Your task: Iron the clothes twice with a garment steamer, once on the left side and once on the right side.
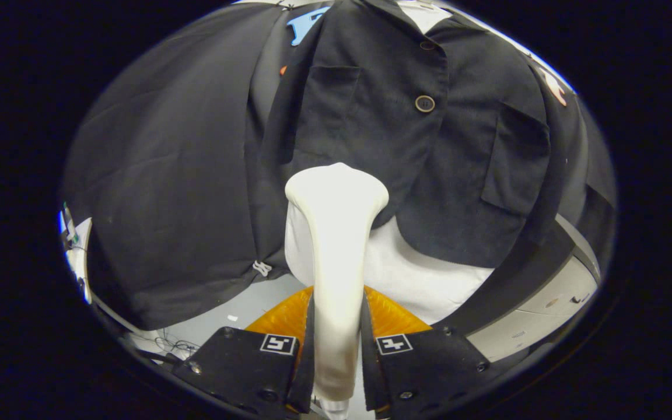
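The largest thing in view is the black jacket [406, 134], hanging upright and facing the gripper, its buttoned front running top to bottom and a patch pocket on each side of that line; a white garment [423, 274] shows below its hem, and plain dark cloth hangs beside it on the left; lower down sit a pale floor and a light cabinet [546, 309] at the right. Next in size is the white garment steamer [336, 245]; its long axis runs straight forward from the gripper toward the jacket, the narrow handle lying between the fingers and the wide head flaring at the far end, over the jacket's lower edge on the side left of the buttons; whether the head touches the fabric cannot be told. Smallest is the gripper [337, 344], clenched on the steamer's handle with a finger pressing each flank. The judgement is that the coming pass turns on this alignment; the jacket lies dead ahead and rises above the head, so the stroke calls for travel up or down along the left panel, parallel to the button line, the right panel remaining to be covered.
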Tool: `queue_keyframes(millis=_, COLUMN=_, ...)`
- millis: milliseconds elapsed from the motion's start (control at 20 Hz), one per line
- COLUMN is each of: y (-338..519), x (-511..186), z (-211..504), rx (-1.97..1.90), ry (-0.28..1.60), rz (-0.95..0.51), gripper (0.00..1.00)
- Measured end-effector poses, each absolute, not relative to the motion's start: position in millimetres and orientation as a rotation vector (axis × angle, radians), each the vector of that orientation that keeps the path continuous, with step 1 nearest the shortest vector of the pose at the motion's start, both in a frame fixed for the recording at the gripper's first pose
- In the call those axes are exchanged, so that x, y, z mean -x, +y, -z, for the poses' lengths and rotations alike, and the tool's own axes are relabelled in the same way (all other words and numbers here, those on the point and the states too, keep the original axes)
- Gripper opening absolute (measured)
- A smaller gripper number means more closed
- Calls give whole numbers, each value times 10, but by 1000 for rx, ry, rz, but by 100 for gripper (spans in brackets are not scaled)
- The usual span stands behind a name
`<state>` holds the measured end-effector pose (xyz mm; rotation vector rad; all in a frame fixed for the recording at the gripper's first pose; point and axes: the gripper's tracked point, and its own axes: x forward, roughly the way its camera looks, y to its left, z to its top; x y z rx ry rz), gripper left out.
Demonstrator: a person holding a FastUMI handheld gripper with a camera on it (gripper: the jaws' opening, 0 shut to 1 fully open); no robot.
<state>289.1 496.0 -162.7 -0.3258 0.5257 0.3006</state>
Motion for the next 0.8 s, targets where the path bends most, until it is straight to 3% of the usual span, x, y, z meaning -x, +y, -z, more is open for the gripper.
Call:
queue_keyframes(millis=400, y=4922, x=-2702, z=1755, rx=338, ry=566, rz=-348, gripper=37)
queue_keyframes(millis=800, y=4628, x=-2175, z=1397, rx=306, ry=486, rz=-328, gripper=37)
